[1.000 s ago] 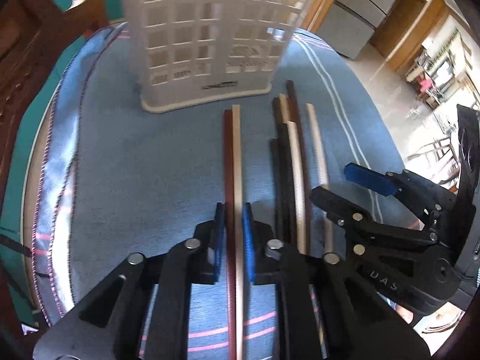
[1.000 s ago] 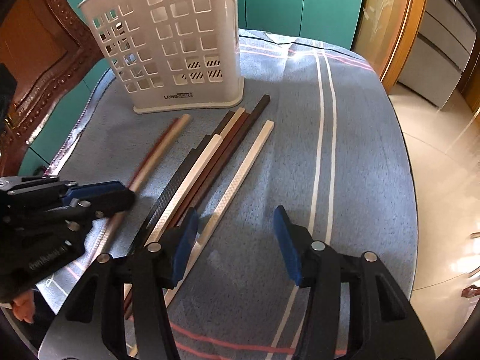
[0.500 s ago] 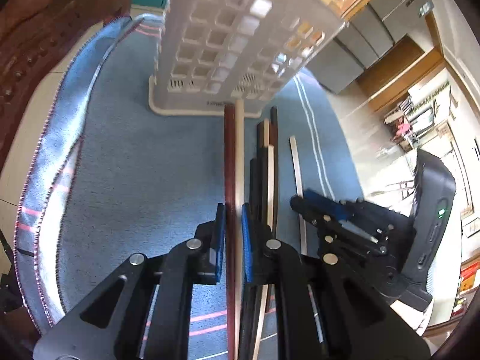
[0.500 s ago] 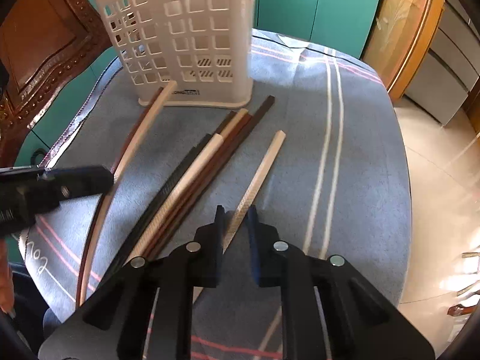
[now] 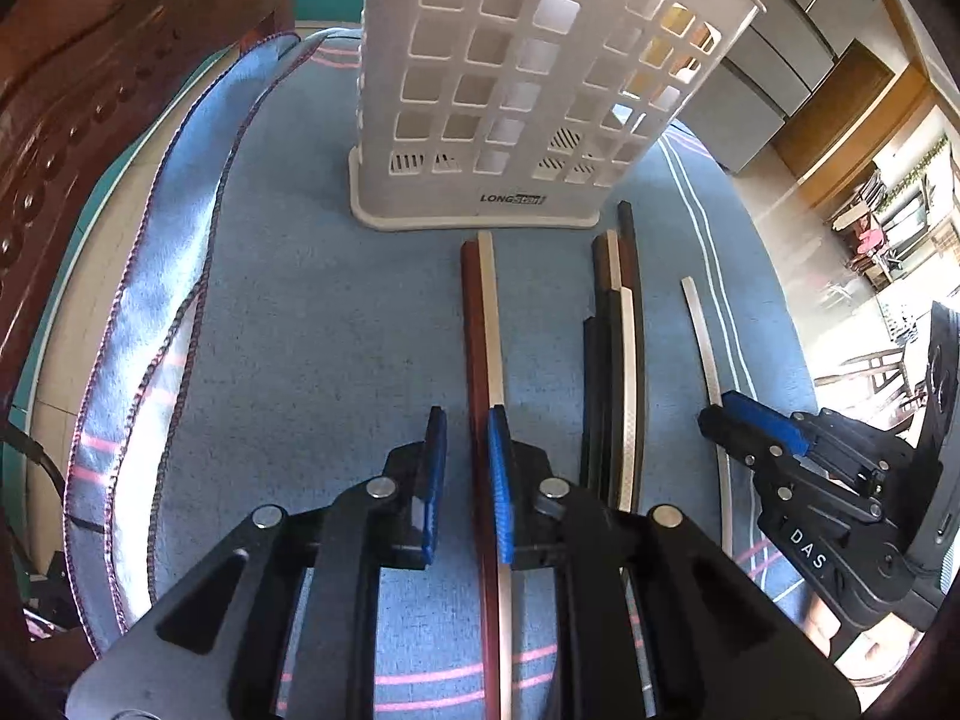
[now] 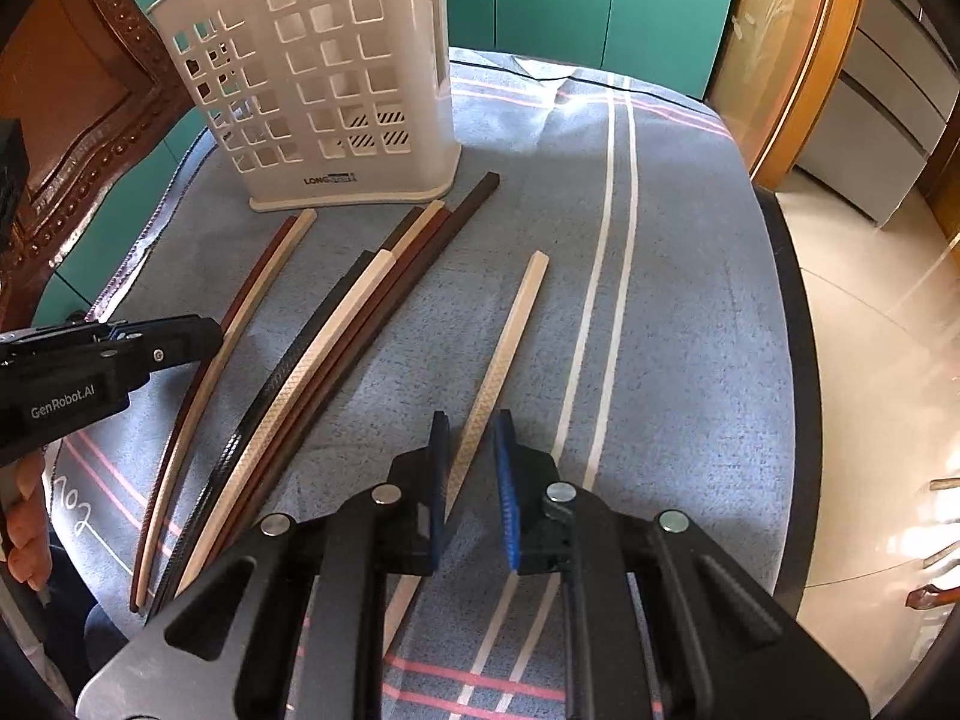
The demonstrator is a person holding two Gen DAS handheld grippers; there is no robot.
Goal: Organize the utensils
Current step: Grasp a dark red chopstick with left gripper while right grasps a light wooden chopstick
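Note:
A white slotted basket (image 5: 516, 96) stands upright on the blue cloth; it also shows in the right wrist view (image 6: 324, 90). My left gripper (image 5: 467, 480) is slightly open around a brown and a cream chopstick (image 5: 483, 324) that lie side by side pointing at the basket. My right gripper (image 6: 471, 480) is slightly open around a single cream chopstick (image 6: 507, 336) that lies on the cloth. A bundle of several dark and cream chopsticks (image 6: 336, 348) lies between the two.
The blue striped cloth (image 6: 660, 300) covers a round table. A carved wooden chair back (image 5: 72, 108) stands to the left. Teal cabinets (image 6: 600, 0) are behind the basket. The table edge and tiled floor (image 6: 870, 330) lie to the right.
Both grippers were shut on their chopsticks half a second ago and have now opened a little. The left pair has come back down flat on the cloth.

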